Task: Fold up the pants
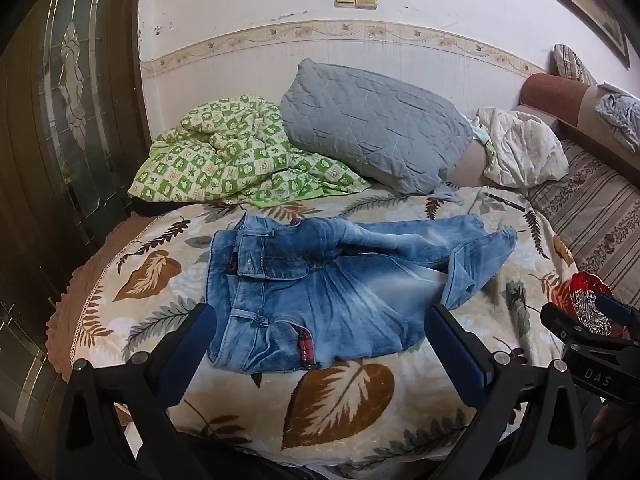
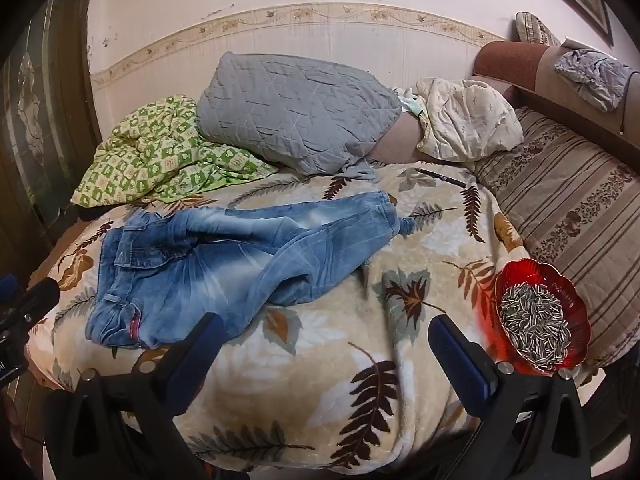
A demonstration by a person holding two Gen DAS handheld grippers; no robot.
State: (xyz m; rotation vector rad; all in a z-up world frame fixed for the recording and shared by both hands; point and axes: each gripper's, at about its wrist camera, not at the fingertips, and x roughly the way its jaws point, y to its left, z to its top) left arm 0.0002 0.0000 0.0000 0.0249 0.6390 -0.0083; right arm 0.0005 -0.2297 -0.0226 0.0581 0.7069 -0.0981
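Note:
A pair of faded blue jeans (image 1: 332, 280) (image 2: 208, 264) lies crumpled on a leaf-patterned blanket (image 1: 340, 396) (image 2: 352, 344), waistband to the left and legs running right, the near leg bent back. My left gripper (image 1: 320, 320) hovers open over the near edge of the jeans by the waistband, nothing between its blue pads. My right gripper (image 2: 326, 328) is open above bare blanket, just right of the jeans' near edge. The right gripper's body shows at the right edge of the left wrist view, the left one's at the left edge of the right wrist view.
A red glass bowl (image 2: 560, 280) of sunflower seeds sits at the blanket's right edge, close to my right fingers. Behind the jeans lie a green checked quilt (image 1: 224, 156), a grey quilted pillow (image 1: 372, 128), a cream cloth bundle (image 2: 468, 120) and a pen (image 2: 440, 176). A dark door (image 1: 60, 120) stands left.

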